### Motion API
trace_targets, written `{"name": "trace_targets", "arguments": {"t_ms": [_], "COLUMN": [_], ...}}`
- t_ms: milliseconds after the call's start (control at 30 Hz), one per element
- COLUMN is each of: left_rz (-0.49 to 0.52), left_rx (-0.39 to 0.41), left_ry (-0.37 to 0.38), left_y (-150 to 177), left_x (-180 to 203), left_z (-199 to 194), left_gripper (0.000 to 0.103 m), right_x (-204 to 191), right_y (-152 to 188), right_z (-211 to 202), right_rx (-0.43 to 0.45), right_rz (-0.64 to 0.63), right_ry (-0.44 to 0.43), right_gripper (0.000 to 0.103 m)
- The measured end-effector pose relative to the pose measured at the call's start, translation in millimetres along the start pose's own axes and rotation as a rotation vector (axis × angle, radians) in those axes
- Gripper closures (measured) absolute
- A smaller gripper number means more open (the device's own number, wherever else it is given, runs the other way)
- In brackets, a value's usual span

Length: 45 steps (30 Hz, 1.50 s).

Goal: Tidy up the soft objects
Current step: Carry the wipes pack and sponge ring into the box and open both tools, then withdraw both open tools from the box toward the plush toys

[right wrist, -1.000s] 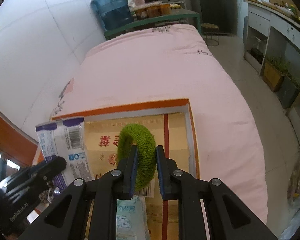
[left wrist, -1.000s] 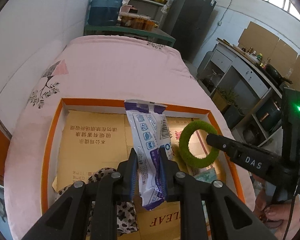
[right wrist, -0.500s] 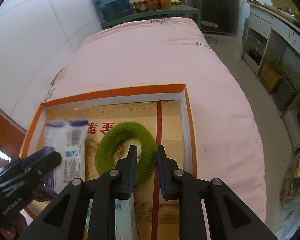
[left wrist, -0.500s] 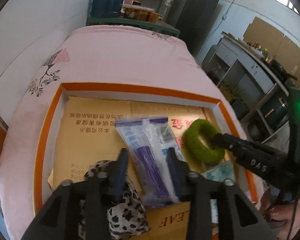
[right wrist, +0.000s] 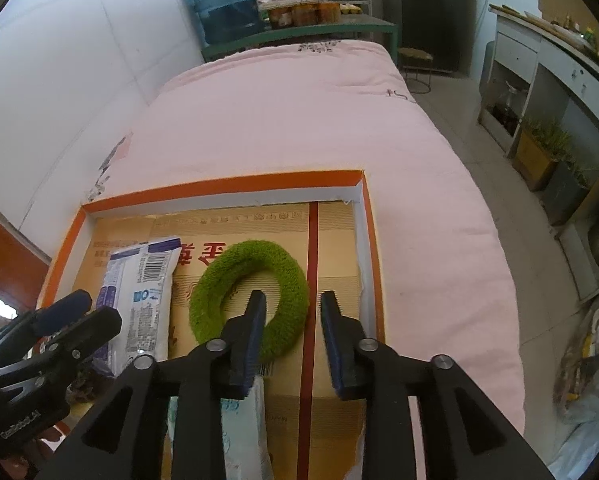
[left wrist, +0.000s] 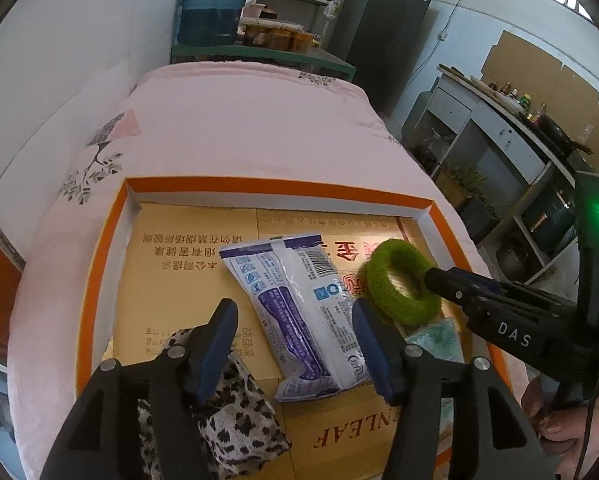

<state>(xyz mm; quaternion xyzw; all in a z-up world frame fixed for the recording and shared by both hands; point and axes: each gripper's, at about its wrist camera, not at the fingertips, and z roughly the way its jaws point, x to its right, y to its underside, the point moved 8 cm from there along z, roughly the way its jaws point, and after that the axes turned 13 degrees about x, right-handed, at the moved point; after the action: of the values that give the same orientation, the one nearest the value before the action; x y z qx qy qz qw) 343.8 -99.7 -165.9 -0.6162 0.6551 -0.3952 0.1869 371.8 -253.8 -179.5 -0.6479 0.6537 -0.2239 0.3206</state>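
The left gripper [left wrist: 295,344] is opening wide; the white-and-purple packet [left wrist: 299,312] lies flat in the orange-rimmed box [left wrist: 275,186] between its fingers, untouched. The right gripper [right wrist: 293,320] is opening too, straddling the green ring's [right wrist: 251,296] near side without gripping.

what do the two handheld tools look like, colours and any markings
Both are matte black plastic with silver screws. The left tool has dark blue pads, as does the right tool. The right tool's body bears white "DAS" lettering, a green light and a thin black cable.
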Motion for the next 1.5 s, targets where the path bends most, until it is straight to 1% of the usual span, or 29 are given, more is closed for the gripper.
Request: {"name": "trace_targets", "arguments": {"t_ms": [67,133,333,667,700,733,767,800,1133,1500], "left_rz": [0.007,0.022,0.037,0.085,0.092,0.096,0.098,0.101,0.092,0.073], "left_rx": [0.01,0.027,0.095,0.189,0.197,0.202,0.207,0.21,0.232,0.24], "left_ry": [0.001,-0.005,-0.011,-0.064,-0.07,-0.073,-0.077,-0.079,-0.091,-0.115], "left_y": [-3,-5,-13,-18,-17,-16,-15,-14,13,48], "left_x": [2,5,17,25,25,25,25,24,14,-1], "left_z": [-5,-13,-45,-94,-99,-103,-108,-111,-153,-190], "left_gripper": [0.044,0.044,0.044,0.044,0.044,0.044,0.044,0.044,0.044,0.044], "right_x": [-1,-3,-6,-20,-22,-23,-26,-27,-44,-61], "right_y": [-1,-1,-3,5,6,8,11,13,51,92], "right_z": [-7,-17,-47,-97,-101,-105,-110,-114,-156,-180], "right_rx": [0.013,0.027,0.079,0.136,0.139,0.142,0.145,0.148,0.147,0.134], "right_rz": [-0.001,-0.005,0.002,-0.008,-0.013,-0.019,-0.024,-0.027,-0.011,-0.026], "right_ry": [-0.002,-0.003,-0.006,-0.026,-0.023,-0.019,-0.018,-0.019,-0.066,-0.075], "right_gripper": [0.066,0.065,0.064,0.064,0.063,0.058,0.053,0.052,0.051,0.051]}}
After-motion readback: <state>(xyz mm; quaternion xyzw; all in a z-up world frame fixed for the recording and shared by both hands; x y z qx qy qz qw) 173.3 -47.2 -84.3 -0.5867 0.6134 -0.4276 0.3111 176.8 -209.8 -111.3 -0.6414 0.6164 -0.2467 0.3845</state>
